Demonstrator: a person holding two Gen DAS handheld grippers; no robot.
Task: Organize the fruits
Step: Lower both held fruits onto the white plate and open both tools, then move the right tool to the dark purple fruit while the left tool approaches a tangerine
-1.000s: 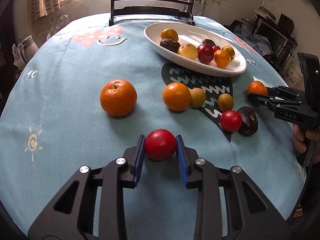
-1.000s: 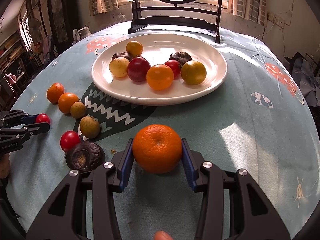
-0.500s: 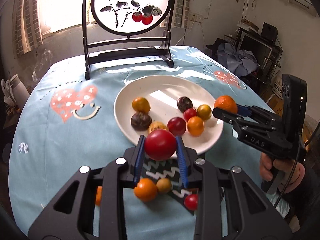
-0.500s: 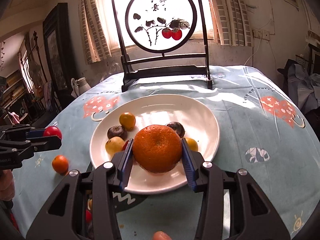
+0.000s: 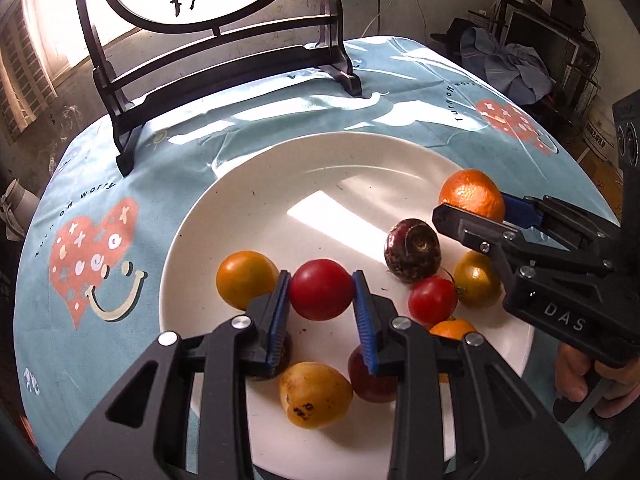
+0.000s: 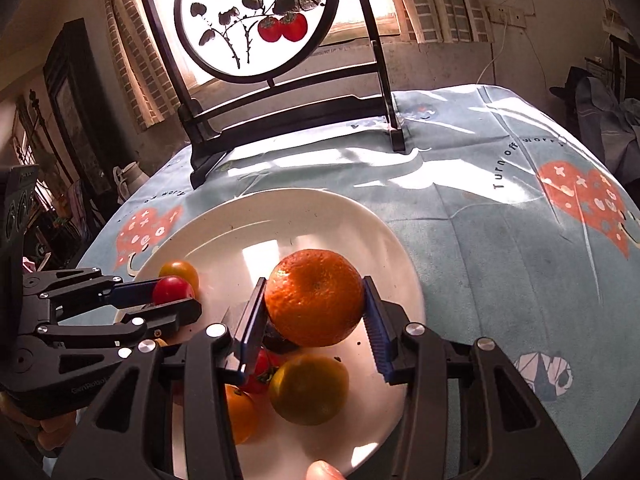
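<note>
My left gripper is shut on a red tomato and holds it over the left part of the white plate. My right gripper is shut on an orange over the plate's right side. The right gripper also shows in the left wrist view, and the left one in the right wrist view. On the plate lie several fruits: an orange-yellow one, a dark purple one, a red tomato and a yellow one.
A black-framed round painted screen stands on the blue tablecloth behind the plate. Clutter and furniture lie beyond the table's right edge.
Both grippers have moved forward and down over the plate with their fruits held. The plate now fills both views, and the loose fruits on the cloth are out of sight.
</note>
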